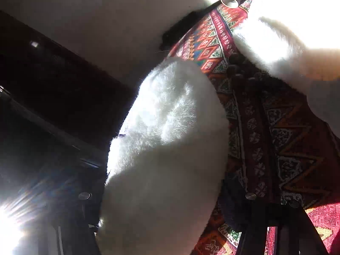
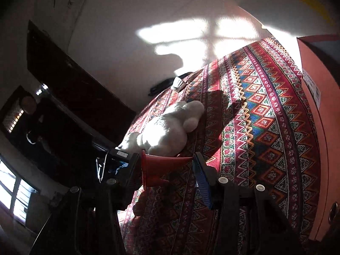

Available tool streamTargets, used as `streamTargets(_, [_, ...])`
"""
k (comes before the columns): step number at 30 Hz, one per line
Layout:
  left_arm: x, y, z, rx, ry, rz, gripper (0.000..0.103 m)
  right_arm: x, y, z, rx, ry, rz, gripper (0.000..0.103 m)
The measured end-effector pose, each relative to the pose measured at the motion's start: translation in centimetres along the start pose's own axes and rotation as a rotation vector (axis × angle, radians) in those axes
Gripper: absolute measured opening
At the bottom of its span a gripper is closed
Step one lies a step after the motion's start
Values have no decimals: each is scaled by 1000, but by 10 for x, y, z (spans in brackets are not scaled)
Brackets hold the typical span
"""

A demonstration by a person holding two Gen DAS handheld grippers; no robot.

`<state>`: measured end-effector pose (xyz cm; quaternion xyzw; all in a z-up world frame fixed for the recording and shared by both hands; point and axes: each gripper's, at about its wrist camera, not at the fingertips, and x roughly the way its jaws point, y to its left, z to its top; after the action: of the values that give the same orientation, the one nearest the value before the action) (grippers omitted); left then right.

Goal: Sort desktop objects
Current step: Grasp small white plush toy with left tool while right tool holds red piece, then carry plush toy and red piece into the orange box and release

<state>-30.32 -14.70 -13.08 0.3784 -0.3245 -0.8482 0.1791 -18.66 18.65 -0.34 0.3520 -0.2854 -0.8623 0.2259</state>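
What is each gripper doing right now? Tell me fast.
Left gripper: pressed up against the white plush toy; open or shut cannot be told.
Right gripper: closed on a red funnel.

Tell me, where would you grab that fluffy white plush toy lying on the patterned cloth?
Probably across the plush toy's round middle, from above. It lies on its side on the tablecloth, and the soft body should squash between fingers; the small limbs look easier to lose.
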Motion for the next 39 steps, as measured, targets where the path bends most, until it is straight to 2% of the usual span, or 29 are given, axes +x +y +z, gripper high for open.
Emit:
streamTargets(2, [-21,39,-6,-129,-26,-103,60,-6,-2,4,1,-27,-10,52])
streamTargets(4, [-47,85,-17,-311,-43,-234,60,-18,-2,9,-3,-67,-11,52])
streamTargets(6, [-81,123,-29,-422,-95,-284,60,-34,1,14,-14,-115,-11,52])
streamTargets(8, [-126,140,-38,-463,-172,-303,60,-51,5,17,-26,-164,-13,52])
streamTargets(13, [-231,159,-37,-496,-364,-393,60,-102,15,19,-34,-271,21,52])
streamTargets(16, [-286,153,-17,-503,-479,-513,60,-151,27,16,-73,-373,18,52])
streamTargets(18, [-317,139,2,-489,-541,-610,61,-190,34,11,-116,-463,-26,52])
streamTargets(22, [-371,86,57,-420,-646,-811,61,-266,41,1,-176,-643,-136,52])
streamTargets(24, [-398,53,87,-380,-672,-907,61,-303,34,-5,-169,-724,-198,52])
streamTargets(28, [-455,-13,143,-300,-701,-1088,61,-357,1,-11,-98,-833,-315,52])
streamTargets(31, [-482,-67,177,-242,-683,-1161,71,-381,-35,-9,-21,-866,-408,53])
streamTargets(32, [-484,-90,185,-214,-647,-1170,81,-384,-48,-6,5,-859,-427,53])
streamTargets(34, [-485,-119,191,-170,-556,-1178,87,-381,-77,5,52,-810,-465,54])
streamTargets(35, [-483,-128,192,-157,-521,-1177,88,-375,-92,12,83,-762,-499,67])
streamTargets(36, [-481,-128,186,-166,-520,-1167,89,-369,-106,19,113,-713,-532,91])
streamTargets(37, [-478,-129,180,-175,-519,-1157,91,-366,-117,23,141,-690,-547,99])
streamTargets(39, [-469,-119,169,-203,-534,-1133,99,-364,-131,22,190,-694,-539,102])
